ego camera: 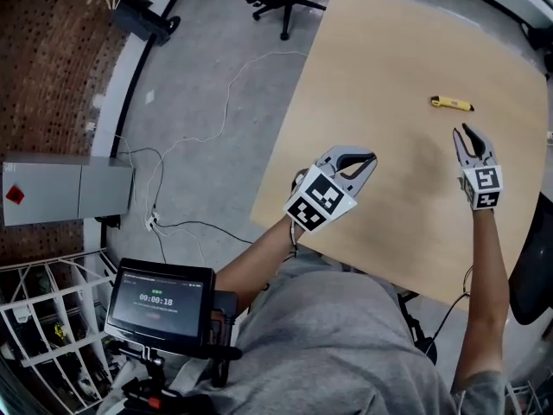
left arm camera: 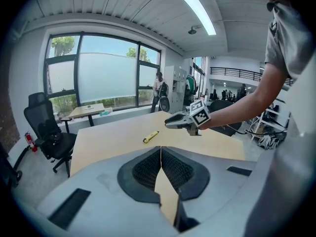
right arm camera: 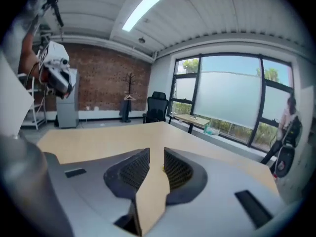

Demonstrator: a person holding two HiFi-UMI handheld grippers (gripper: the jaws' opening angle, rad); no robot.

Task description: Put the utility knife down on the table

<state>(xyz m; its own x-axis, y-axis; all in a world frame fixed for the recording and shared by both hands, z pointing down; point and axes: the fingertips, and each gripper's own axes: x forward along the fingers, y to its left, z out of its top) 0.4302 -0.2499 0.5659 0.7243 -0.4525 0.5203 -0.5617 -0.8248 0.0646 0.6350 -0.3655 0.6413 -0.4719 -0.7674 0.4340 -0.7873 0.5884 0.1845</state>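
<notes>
Both forearms reach forward, well apart. The left gripper (ego camera: 369, 161) tilts to the right, its jaws closed tip to tip, empty; the right gripper (ego camera: 461, 133) points ahead, jaws slightly parted, holding nothing

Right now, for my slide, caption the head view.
Yellow utility knife lies on the table; left hand-held gripper shut, right hand-held gripper open, both empty.

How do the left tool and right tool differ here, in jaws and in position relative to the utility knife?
The left tool has jaws meeting at the tips; the right tool has jaws slightly apart. The right tool is close to the utility knife, pointing toward it; the left tool is farther away, near the edge of the table. Both hold nothing; the knife lies on the table.
</notes>
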